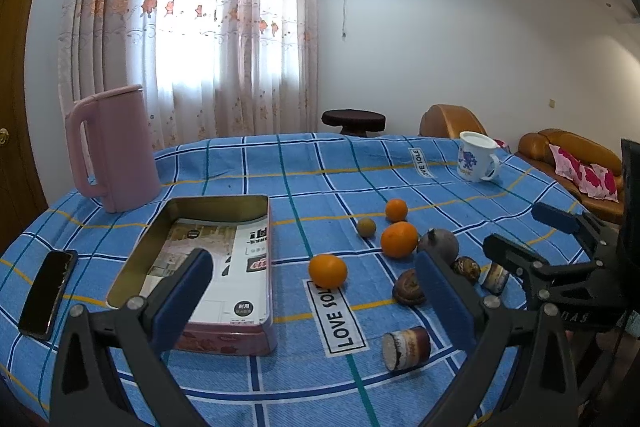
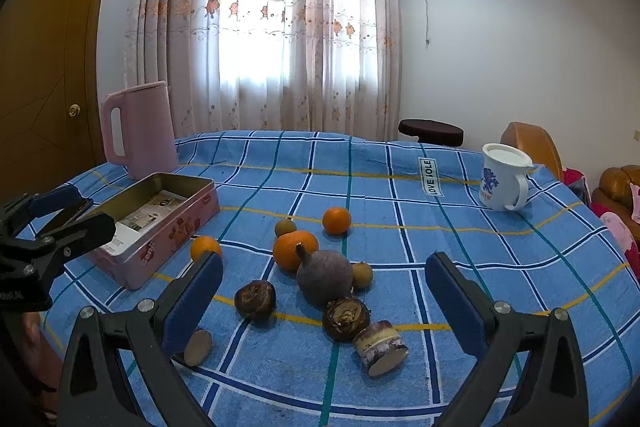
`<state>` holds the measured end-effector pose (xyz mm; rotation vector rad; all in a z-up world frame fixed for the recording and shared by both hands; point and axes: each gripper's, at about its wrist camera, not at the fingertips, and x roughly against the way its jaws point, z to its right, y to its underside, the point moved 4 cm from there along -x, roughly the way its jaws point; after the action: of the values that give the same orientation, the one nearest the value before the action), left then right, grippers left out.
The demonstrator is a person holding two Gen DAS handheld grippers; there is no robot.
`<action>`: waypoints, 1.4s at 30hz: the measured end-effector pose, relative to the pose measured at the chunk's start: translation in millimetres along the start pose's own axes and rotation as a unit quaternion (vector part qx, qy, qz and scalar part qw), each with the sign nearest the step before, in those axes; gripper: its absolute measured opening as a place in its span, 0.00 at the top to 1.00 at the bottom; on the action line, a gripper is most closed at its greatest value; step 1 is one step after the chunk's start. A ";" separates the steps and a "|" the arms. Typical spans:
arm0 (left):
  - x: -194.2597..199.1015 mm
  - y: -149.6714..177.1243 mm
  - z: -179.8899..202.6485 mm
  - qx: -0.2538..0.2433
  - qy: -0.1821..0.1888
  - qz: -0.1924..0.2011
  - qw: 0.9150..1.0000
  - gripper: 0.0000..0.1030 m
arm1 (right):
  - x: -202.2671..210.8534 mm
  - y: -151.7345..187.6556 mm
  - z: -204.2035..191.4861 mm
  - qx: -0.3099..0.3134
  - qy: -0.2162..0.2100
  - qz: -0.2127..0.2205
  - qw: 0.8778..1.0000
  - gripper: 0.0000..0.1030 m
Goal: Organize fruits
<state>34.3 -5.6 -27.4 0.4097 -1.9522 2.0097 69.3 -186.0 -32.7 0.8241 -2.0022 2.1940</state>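
Left wrist view: I am holding my left tongs (image 1: 314,301) wide apart with nothing between the pads, hovering above the near edge of the counter (image 1: 460,175). The tin (image 1: 262,341) is lying just ahead and slightly left, its long axis running away from me toward the far edge, open and holding only a printed sheet. The fruit is lying to the right of the tin: the nearest orange (image 1: 327,270) is sitting almost straight ahead between my pads' line of sight, so the left tongs are nearer to it. My right tongs (image 1: 524,239) are showing at the right edge, also spread apart and holding nothing. I am counting three oranges here, one small greenish fruit (image 1: 366,227), one purple pomegranate-like fruit (image 1: 440,245), two brown shrivelled fruits and two short cut cylinders.

Right wrist view: my right tongs (image 2: 324,301) are gaping wide and empty, pointing at the cluster in mid-counter. The purple fruit (image 2: 324,277) is lying straight ahead, stem tilted up and left, touching the big orange (image 2: 290,247) behind it. I am counting three oranges, two small greenish-brown fruits, two brown shrivelled fruits (image 2: 255,299), two cylinders. The tin (image 2: 160,239) is lying to the left of all of them, so each fruit will, I judge, be travelling leftward. My left tongs (image 2: 60,215) are showing at the left edge, parted and empty.
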 end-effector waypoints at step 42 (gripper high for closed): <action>-4.5 7.1 9.1 0.000 0.009 -0.011 1.000 0.00 | -3.0 14.6 7.5 -0.002 0.005 -0.012 1.000 0.01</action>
<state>35.4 -15.0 -35.5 0.4098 -1.9293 1.9926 68.8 -194.4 -47.2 0.8309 -1.9817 2.1766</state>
